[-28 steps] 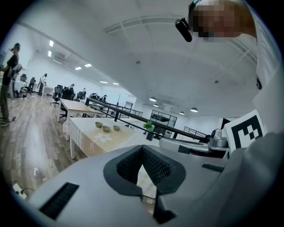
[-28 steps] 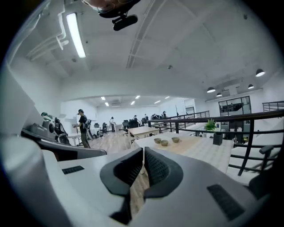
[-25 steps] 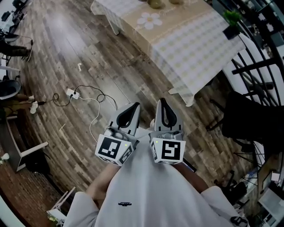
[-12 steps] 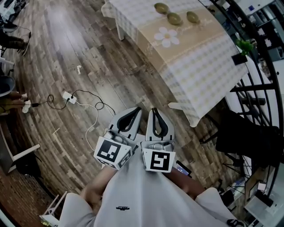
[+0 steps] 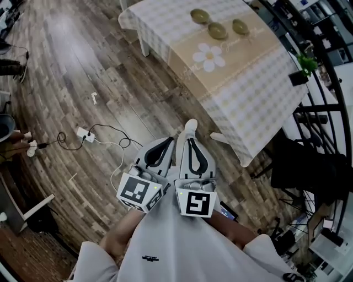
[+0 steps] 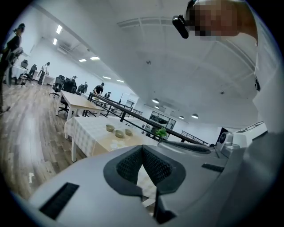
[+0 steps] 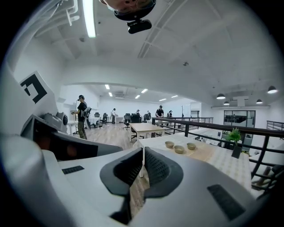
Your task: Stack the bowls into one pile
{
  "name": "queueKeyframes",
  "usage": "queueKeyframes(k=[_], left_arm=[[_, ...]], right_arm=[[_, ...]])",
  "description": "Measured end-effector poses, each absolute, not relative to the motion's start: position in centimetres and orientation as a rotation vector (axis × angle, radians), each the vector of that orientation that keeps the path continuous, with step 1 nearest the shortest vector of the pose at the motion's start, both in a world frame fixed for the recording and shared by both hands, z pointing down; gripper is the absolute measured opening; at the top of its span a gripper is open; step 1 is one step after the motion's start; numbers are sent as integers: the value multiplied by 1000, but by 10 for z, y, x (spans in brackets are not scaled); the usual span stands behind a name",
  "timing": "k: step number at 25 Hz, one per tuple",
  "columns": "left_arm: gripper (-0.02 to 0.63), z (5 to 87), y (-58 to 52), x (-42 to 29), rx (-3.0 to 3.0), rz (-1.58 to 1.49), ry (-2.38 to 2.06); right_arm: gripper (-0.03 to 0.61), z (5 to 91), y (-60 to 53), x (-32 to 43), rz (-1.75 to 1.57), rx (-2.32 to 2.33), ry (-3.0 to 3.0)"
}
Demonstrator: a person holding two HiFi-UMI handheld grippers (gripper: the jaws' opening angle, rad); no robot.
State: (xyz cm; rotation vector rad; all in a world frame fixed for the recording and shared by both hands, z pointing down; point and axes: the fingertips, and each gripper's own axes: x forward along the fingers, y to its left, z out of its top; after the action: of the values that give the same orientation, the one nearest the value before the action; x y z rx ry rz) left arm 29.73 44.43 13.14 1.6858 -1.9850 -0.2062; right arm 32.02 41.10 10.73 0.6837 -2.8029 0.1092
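Note:
Three olive-green bowls stand apart in a short row on the far table: one, a second and a third. They also show small in the left gripper view, bowls, and in the right gripper view, bowls. My left gripper and right gripper are held side by side close to my body, well short of the table. Both are shut, with the left gripper and right gripper holding nothing.
The table has a checked cloth with a beige runner and a daisy print. A power strip and cables lie on the wooden floor to the left. My shoe shows ahead. A dark chair and black railing stand at the right.
The view has moved toward the table, so the three bowls have come into sight. Both grippers have drawn closer together, and a shoe has appeared ahead of them.

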Motion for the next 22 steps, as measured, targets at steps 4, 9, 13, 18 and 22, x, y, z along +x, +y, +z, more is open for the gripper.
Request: queueKeyframes(k=[4,9,13,18,22], left_arm=[[17,139,404,280,1709,-183,-1965],[17,143,333,249,1701,-152,-1968],[17,138,265,231,1696,-126,-1959],[17,138,179,201,1673,-64,-1971],[17,144,117,177,1643,-60,-1981]], right_arm=[[38,115,367,301,137,725,-2800],[38,116,288,272,165,764,-2815],[38,107,213,252,158,806,-2817],[38,98,120,224,212,860,-2834],[38,114,62,209,273,833,-2772]])
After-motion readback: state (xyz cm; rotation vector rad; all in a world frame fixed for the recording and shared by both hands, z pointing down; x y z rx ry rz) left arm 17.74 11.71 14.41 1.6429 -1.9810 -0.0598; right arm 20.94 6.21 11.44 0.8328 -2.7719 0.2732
